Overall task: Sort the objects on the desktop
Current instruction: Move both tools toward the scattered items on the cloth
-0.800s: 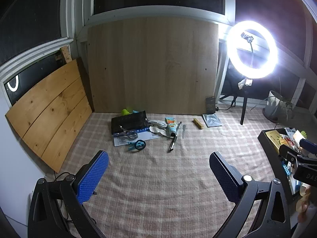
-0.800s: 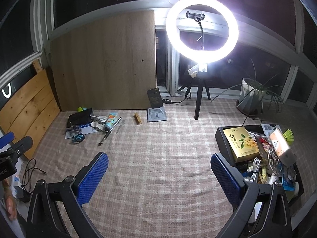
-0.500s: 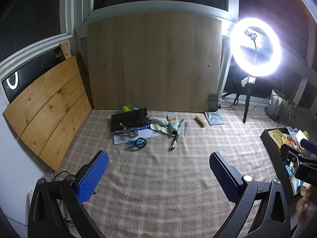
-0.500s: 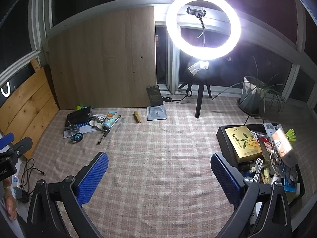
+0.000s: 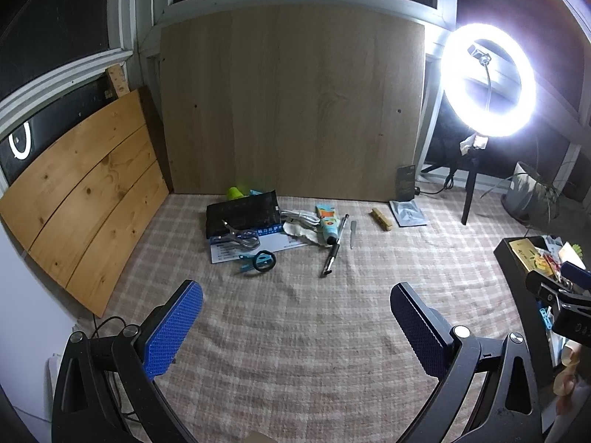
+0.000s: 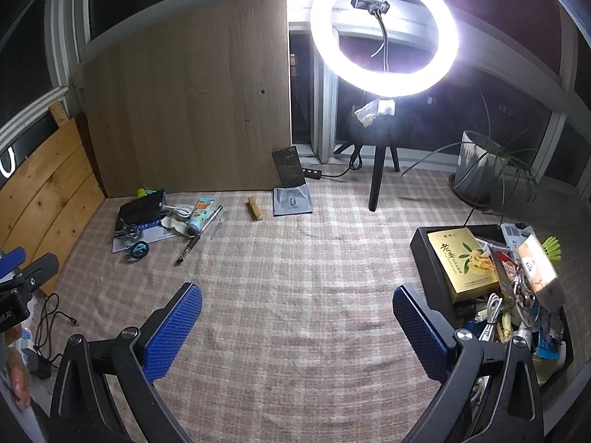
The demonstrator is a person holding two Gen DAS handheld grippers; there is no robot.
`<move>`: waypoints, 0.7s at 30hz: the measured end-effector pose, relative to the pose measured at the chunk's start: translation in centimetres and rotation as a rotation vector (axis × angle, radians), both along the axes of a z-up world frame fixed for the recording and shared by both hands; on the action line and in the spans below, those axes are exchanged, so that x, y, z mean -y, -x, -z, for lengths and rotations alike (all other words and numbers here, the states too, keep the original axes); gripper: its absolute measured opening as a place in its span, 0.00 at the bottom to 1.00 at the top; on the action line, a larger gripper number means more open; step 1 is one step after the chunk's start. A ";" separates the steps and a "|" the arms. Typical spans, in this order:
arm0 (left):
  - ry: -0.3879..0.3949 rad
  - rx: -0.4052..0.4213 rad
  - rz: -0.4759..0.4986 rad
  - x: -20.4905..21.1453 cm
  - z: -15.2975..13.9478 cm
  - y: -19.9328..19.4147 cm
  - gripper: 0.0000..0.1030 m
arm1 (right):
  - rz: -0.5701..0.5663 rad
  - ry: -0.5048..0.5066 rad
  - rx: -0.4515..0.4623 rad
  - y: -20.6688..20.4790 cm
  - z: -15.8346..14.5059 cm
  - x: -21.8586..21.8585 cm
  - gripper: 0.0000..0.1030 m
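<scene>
While hovering over the checked surface [image 6: 295, 295], spread wide and holding nothing: left gripper [image 5: 295, 317], right gripper [image 6: 297, 317]. Partly sorted (black bin [image 6: 424, 254] already crowded); loose clutter [image 5: 273, 229] left near the board.

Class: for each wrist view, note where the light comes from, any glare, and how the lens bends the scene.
Left wrist view: the ring light blows out to white at upper right; window frames bow; the checked cloth stays evenly lit. Right wrist view: the same lamp glares top centre, hazing the windows behind; the black box catches bright light.
</scene>
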State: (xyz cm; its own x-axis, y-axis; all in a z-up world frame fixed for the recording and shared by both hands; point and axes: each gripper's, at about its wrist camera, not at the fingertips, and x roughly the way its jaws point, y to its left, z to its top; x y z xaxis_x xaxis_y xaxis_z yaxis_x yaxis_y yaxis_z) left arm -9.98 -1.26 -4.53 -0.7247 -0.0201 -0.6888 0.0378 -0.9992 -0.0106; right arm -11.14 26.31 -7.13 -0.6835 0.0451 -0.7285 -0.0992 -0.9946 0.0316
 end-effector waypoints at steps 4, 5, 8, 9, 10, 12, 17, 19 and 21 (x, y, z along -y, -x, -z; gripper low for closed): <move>0.004 0.013 -0.001 0.5 0.7 0.5 1.00 | 0.003 0.006 0.017 0.8 0.8 -0.3 0.99; 0.006 0.017 -0.002 0.5 0.9 0.7 1.00 | 0.004 0.006 0.020 1.0 1.0 -0.3 0.99; 0.010 0.025 -0.001 0.8 1.5 1.1 1.00 | 0.004 0.000 0.035 1.7 1.7 -0.4 0.99; 0.009 0.031 -0.005 1.0 1.8 1.4 1.00 | 0.003 0.000 0.041 1.9 1.9 -0.4 0.99; 0.005 0.035 -0.006 1.2 2.0 1.5 1.00 | 0.001 0.000 0.047 2.1 2.1 -0.4 0.99; -0.001 0.045 -0.005 1.6 2.5 2.0 1.00 | -0.005 0.003 0.055 2.6 2.5 -0.4 0.99; 0.008 0.051 -0.013 3.0 3.4 3.2 1.00 | -0.029 0.000 0.071 3.9 3.4 -0.2 0.99; 0.017 0.055 -0.021 3.8 3.8 3.9 1.00 | -0.042 0.000 0.076 4.5 3.7 -0.1 0.99; 0.027 0.060 -0.030 4.7 4.2 4.6 1.00 | -0.049 -0.008 0.077 5.3 4.0 0.1 0.99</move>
